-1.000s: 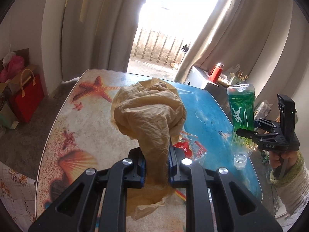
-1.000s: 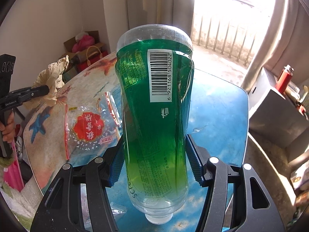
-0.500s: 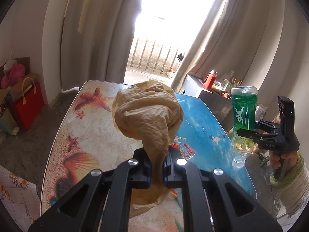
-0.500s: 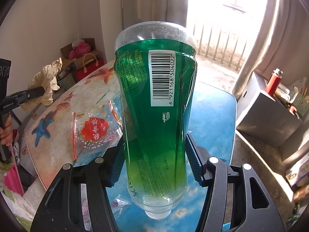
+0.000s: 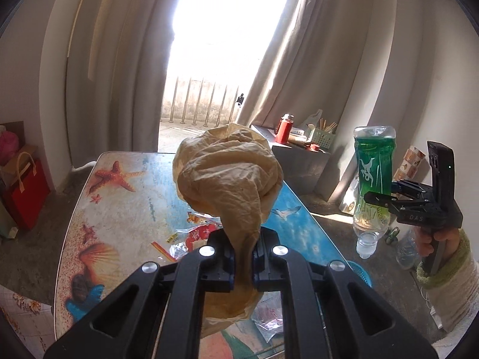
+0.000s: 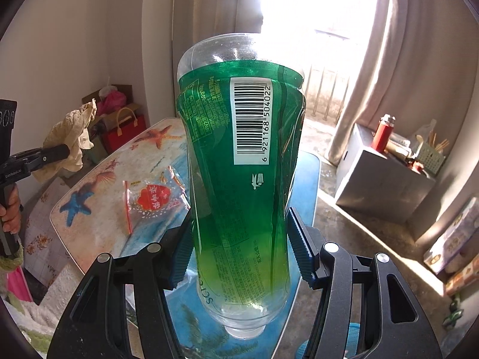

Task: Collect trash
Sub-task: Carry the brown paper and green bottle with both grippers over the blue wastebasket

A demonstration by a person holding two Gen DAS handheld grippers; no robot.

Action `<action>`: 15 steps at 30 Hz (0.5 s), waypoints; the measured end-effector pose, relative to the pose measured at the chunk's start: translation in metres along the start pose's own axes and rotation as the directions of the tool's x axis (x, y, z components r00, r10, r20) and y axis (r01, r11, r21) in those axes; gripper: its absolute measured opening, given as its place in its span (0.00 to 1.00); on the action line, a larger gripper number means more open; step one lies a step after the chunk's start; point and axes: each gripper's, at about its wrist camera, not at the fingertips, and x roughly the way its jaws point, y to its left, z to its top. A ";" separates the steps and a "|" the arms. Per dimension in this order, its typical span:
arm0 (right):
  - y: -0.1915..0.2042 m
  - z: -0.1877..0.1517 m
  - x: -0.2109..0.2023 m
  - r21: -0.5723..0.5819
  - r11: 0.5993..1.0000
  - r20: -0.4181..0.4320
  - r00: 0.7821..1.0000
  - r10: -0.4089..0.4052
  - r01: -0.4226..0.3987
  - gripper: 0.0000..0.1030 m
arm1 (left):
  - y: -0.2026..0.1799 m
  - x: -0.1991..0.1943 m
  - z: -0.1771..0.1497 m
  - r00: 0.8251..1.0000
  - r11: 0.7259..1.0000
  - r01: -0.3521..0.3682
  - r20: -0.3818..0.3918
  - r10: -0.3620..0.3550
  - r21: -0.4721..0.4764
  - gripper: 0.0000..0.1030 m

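My left gripper (image 5: 243, 251) is shut on a crumpled tan paper bag (image 5: 227, 176), held up above the beach-print table (image 5: 119, 197); the bag (image 6: 70, 137) and that gripper (image 6: 64, 151) also show at the left of the right wrist view. My right gripper (image 6: 239, 239) is shut on an empty plastic bottle with a green label (image 6: 239, 161), held upside down with its neck pointing down. From the left wrist view the bottle (image 5: 372, 179) and the right gripper (image 5: 380, 199) hang off the table's right side. A clear wrapper with red print (image 6: 152, 197) lies flat on the table (image 6: 89, 185).
A red gift bag (image 5: 25, 188) and a box stand on the floor at the left. A grey cabinet (image 6: 383, 185) with a red flask (image 6: 381, 133) and a basket stands by the curtains. Boxes (image 6: 452, 239) lie on the floor at the right. A blue basket rim (image 5: 360, 272) shows below the table's right edge.
Both grippers have risen and pulled back from the table with the bag and the bottle still held. The left jaws have pinched tighter on the bag's neck. The table looks smaller and farther.
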 end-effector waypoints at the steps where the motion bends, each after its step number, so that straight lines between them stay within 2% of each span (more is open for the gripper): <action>1: -0.003 -0.006 -0.008 0.010 1.000 -0.001 1.000 -0.015 0.015 0.54 | -0.009 0.001 0.000 1.000 1.000 0.018 0.000 -0.018 0.015 0.07; 8: -0.047 -0.059 -0.058 0.115 0.984 -0.025 0.991 -0.131 0.133 0.54 | -0.083 0.020 -0.006 0.986 0.979 0.166 -0.042 -0.163 0.120 0.07; 12: -0.079 -0.099 -0.077 0.199 0.960 -0.061 0.980 -0.190 0.199 0.54 | -0.133 0.042 -0.014 0.967 0.953 0.249 -0.098 -0.234 0.175 0.07; 15: -0.102 -0.129 -0.083 0.258 0.936 -0.100 0.970 -0.222 0.241 0.54 | -0.170 0.064 -0.024 0.947 0.928 0.312 -0.152 -0.284 0.206 0.07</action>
